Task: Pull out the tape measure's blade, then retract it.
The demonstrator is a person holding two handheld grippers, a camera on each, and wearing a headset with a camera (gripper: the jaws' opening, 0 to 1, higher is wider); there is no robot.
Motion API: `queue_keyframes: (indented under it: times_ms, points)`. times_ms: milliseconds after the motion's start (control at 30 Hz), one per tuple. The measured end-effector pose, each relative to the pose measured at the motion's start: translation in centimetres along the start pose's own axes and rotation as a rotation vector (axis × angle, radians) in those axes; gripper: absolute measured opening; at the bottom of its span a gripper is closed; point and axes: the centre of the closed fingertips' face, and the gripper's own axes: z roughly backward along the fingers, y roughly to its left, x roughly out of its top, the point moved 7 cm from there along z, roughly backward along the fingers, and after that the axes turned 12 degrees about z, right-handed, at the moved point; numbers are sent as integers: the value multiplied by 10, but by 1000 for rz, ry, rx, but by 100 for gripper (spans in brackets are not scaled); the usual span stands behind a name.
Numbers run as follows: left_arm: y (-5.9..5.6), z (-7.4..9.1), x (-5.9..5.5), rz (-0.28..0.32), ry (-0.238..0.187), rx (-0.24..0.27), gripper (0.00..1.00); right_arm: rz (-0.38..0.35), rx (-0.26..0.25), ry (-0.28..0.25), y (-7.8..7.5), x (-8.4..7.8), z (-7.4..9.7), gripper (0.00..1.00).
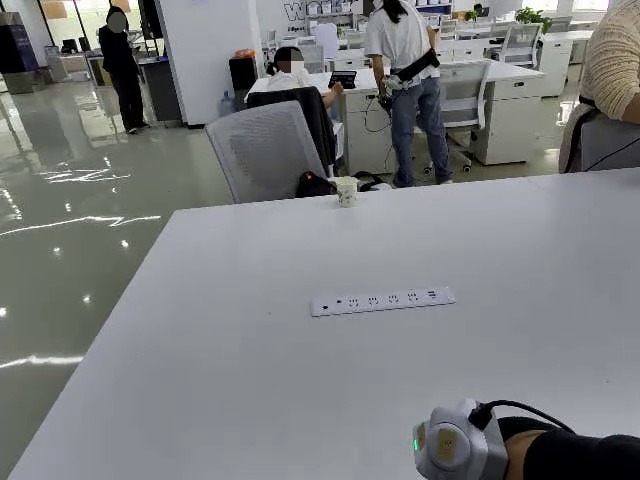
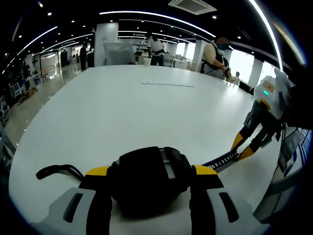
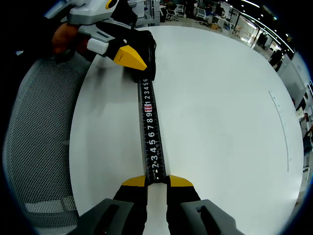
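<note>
wide bare table (image 1: pixel 250 400); power strip (image 1: pixel 382 300) and cup (image 1: pixel 346 191) far ahead.

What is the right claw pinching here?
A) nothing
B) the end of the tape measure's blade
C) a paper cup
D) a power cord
B: the right claw is shut on the tip of the numbered blade, which runs back to the black case held in the left claw.

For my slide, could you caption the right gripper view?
Right gripper pinches the extended blade by its end; left gripper holds the case.
</note>
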Motion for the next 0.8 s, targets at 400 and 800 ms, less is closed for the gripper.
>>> queue_keyframes:
  times_ms: [400,800]
  points:
    - [0,0,0,0,4,1,59,7,-2,4,-1,3,-1,11]
    - [1,0,0,3,4,2,59,12,0,-1,-2,9,-3,11]
